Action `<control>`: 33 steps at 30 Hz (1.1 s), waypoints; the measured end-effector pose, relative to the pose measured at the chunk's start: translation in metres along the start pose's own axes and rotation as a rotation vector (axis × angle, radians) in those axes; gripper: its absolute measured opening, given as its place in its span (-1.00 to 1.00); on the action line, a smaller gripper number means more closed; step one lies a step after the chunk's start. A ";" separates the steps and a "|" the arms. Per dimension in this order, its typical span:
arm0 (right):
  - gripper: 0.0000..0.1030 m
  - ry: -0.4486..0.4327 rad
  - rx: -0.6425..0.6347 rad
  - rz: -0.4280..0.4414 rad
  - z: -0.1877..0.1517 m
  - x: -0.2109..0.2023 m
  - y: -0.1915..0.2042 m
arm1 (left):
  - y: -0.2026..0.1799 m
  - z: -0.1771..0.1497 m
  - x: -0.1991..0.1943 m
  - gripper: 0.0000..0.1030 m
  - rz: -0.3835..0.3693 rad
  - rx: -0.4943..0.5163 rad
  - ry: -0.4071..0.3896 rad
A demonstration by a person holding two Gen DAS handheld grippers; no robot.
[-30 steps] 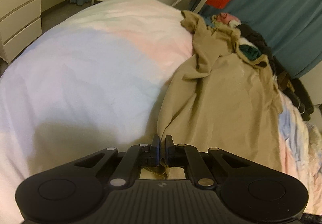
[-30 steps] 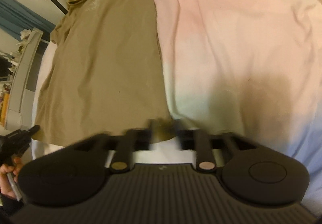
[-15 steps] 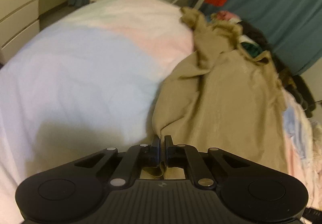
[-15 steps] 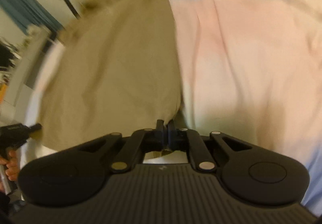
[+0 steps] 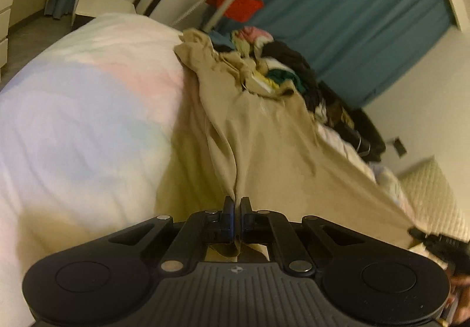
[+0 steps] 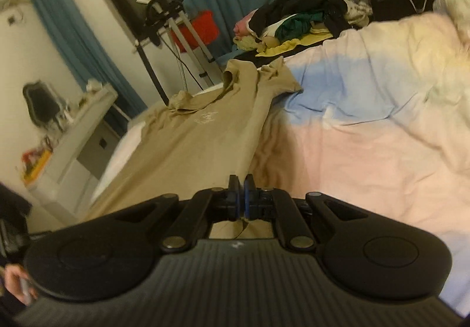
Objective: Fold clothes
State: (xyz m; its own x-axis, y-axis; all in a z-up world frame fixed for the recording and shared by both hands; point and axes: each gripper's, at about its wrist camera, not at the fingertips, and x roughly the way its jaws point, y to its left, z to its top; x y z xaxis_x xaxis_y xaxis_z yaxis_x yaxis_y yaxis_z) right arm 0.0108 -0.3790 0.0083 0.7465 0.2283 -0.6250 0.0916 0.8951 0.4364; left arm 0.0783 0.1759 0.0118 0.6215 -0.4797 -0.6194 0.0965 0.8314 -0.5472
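Both grippers are clamped on the tan T-shirt [image 5: 273,151] here, one at each bottom corner, and the hem hangs lifted and stretched between them. The left gripper [image 5: 236,203] has its fingers pinched narrow with a fold of tan cloth trapped in the slit, a bit of hem bunching out behind the pads. Over in the right wrist view, the right gripper [image 6: 241,181] shows the same picture: fingers squeezed close together, tan fabric caught between them and poking through underneath. From the left camera the right gripper shows as a dark shape at the far right edge, with the shirt pulled taut toward it. The upper part of the T-shirt, collar and sleeves, lies crumpled on the pastel bedspread [image 6: 367,133], near the foot of the bed, while the lower half rises off the cover toward the cameras. A pale printed logo [image 6: 205,118] sits on the chest. Just beyond the shirt's collar lies a heap of mixed clothes [image 6: 296,23], dark, green and yellow pieces tangled together, and behind that a teal curtain [image 5: 352,13] and a red box [image 5: 235,2]
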 end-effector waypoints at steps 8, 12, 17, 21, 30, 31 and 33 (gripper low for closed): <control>-0.84 0.082 -0.028 -0.081 -0.030 0.001 -0.032 | -0.006 -0.042 0.016 -0.82 0.125 0.069 0.099; -0.82 0.035 -0.008 -0.142 -0.029 0.006 -0.029 | -0.009 -0.036 0.012 -0.18 0.146 0.102 0.091; 0.69 -0.076 -0.082 -0.135 -0.019 0.002 0.005 | -0.017 -0.013 0.010 0.30 0.119 0.128 0.005; 0.65 -0.145 -0.123 -0.075 -0.016 0.021 0.049 | -0.023 0.011 0.027 0.47 0.081 0.104 -0.063; 0.65 -0.266 -0.116 0.028 -0.019 0.126 0.124 | -0.010 0.080 0.124 0.58 0.216 0.000 -0.156; 0.65 -0.278 -0.105 0.026 -0.023 0.142 0.124 | -0.005 0.087 0.135 0.58 0.234 -0.012 -0.164; 0.65 -0.281 -0.040 0.035 -0.034 0.171 0.115 | 0.015 0.105 0.159 0.58 0.219 -0.095 -0.173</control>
State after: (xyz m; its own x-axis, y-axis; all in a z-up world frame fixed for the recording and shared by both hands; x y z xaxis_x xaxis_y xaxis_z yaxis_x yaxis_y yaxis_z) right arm 0.1270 -0.2245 -0.0706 0.9025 0.1495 -0.4039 0.0404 0.9043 0.4249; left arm 0.2604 0.1416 -0.0355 0.7434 -0.2301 -0.6280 -0.1230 0.8759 -0.4665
